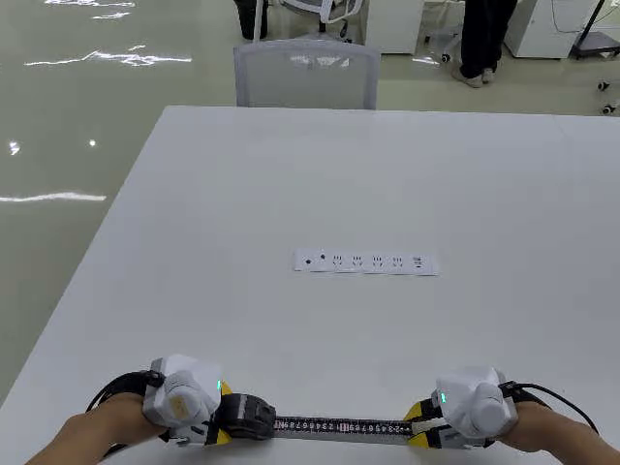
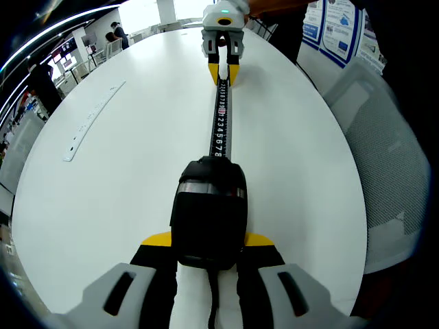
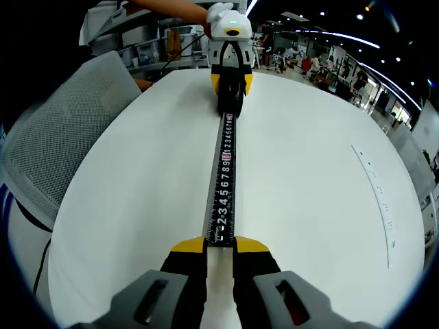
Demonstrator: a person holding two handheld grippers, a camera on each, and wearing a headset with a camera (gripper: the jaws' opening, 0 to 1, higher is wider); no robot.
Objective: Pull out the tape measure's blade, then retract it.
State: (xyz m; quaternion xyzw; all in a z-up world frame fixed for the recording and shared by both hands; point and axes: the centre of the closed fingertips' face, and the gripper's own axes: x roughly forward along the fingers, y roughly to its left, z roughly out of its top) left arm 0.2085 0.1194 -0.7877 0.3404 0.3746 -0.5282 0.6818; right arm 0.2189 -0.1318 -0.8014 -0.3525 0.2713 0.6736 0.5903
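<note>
Two anchors, bench (image 1: 387,174) near edge | left gripper (image 2: 209,241) is clamping tape-measure case (image 2: 209,205) | right gripper (image 3: 221,245) is pinching blade (image 3: 225,171) tip taut

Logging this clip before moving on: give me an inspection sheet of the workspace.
Surface: white table, flat.
Job's things: tape measure case, blade drawn out between the claws.
Clutter: white socket strip mid-table.
Claws: left claw shut on tape measure case; right claw shut on blade tip.
Cables: black cables behind both claws.
Surroundings: mesh chair, standing person beyond the table.
</note>
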